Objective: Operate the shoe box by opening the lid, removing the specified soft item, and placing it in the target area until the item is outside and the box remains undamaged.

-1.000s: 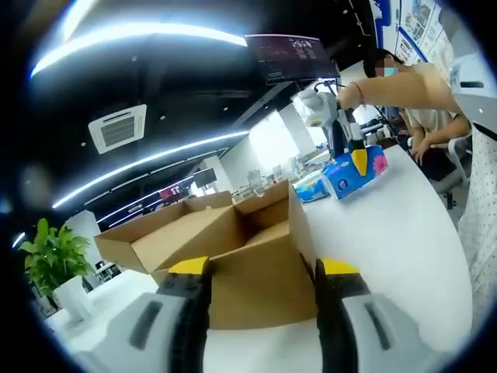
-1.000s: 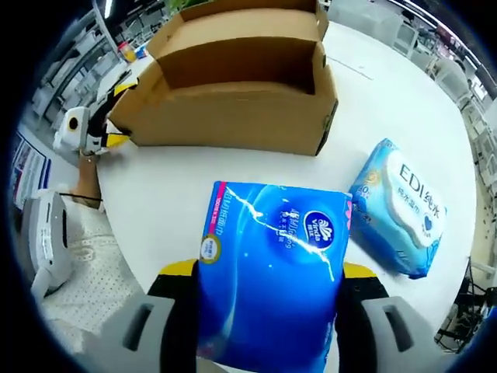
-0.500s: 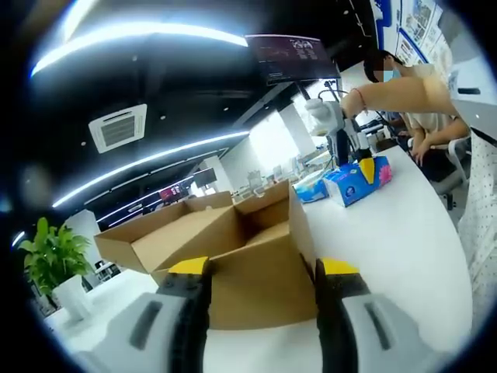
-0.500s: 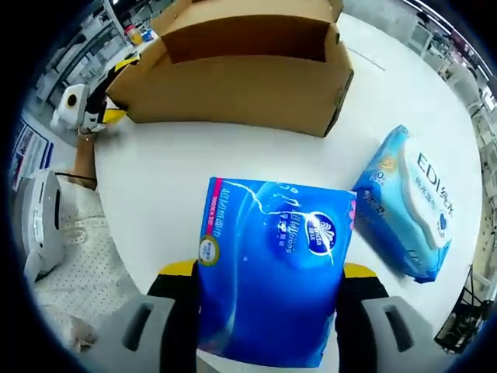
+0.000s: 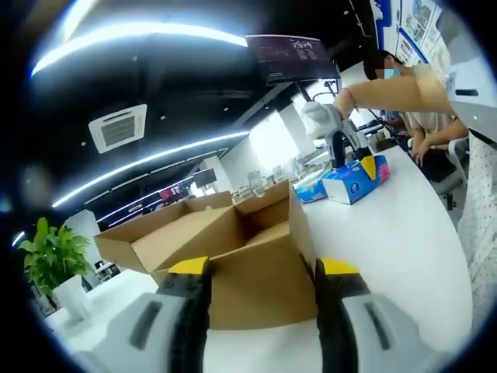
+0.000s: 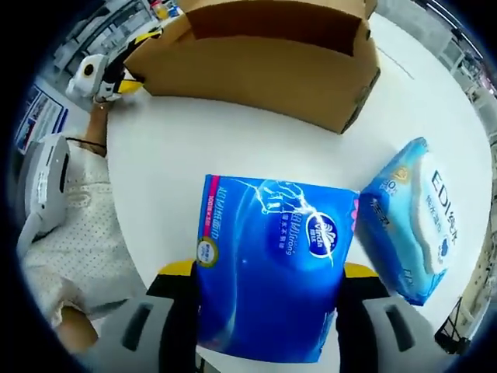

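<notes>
The brown cardboard shoe box [image 5: 233, 249] stands open on the white table, its flaps spread, just ahead of my left gripper [image 5: 262, 272], whose jaws are apart with nothing between them. The same box [image 6: 264, 62] lies beyond the pack in the right gripper view. My right gripper [image 6: 268, 272] is shut on a blue tissue pack [image 6: 272, 272], held low over the table. In the left gripper view that tissue pack [image 5: 353, 177] sits far off in the right gripper [image 5: 365, 165], held by a person's arm.
A light blue wet-wipes pack [image 6: 411, 225] lies on the white table [image 6: 178, 171] right of the tissue pack; the wipes pack [image 5: 312, 186] also lies behind the box. A person's dotted sleeve [image 6: 70, 233] is at left. A potted plant [image 5: 54, 260] stands far left. Seated people are at the back right.
My right gripper has carried the tissue pack lower and further from the box, close beside the wipes pack. The left gripper and box have not moved.
</notes>
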Motion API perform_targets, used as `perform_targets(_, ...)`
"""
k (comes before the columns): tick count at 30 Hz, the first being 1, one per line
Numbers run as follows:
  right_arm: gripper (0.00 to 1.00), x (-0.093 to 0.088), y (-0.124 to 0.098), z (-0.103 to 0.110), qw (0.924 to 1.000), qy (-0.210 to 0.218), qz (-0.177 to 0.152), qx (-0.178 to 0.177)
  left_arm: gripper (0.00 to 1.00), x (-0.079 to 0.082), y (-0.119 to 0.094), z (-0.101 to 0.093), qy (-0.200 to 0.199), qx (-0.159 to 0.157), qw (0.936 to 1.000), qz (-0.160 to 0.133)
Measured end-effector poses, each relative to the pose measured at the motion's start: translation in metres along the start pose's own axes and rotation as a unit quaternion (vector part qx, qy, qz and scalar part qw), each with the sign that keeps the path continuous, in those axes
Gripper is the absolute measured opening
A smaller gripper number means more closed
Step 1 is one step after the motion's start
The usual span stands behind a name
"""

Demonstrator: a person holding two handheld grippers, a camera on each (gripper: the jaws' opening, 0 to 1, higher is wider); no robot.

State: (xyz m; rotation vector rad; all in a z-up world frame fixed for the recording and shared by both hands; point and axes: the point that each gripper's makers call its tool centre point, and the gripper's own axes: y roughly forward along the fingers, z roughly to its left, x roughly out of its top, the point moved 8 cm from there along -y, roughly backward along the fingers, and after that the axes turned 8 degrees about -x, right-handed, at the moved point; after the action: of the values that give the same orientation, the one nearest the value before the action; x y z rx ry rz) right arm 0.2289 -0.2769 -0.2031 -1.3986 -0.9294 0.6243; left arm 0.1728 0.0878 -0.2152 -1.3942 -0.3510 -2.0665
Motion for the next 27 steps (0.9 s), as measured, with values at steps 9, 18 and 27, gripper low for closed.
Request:
perform_targets(9, 0.73, -0.004, 0.000, 0.001, 0.9892, -0.146, 0.010, 0.008, 0.55, 0.001, 0.000, -0.001, 0.001, 0.000, 1.0000, 0.000)
perform_targets(18, 0.74, -0.007, 0.000, -0.007, 0.9627, -0.270, 0.010, 0.018, 0.55, 0.001, -0.001, -0.002, 0.001, 0.000, 1.0000, 0.000)
perform_targets(27, 0.74, -0.008, 0.000, -0.009, 0.9450, -0.327, -0.003, 0.018, 0.55, 0.000, 0.000, -0.001, 0.001, 0.000, 1.0000, 0.000)
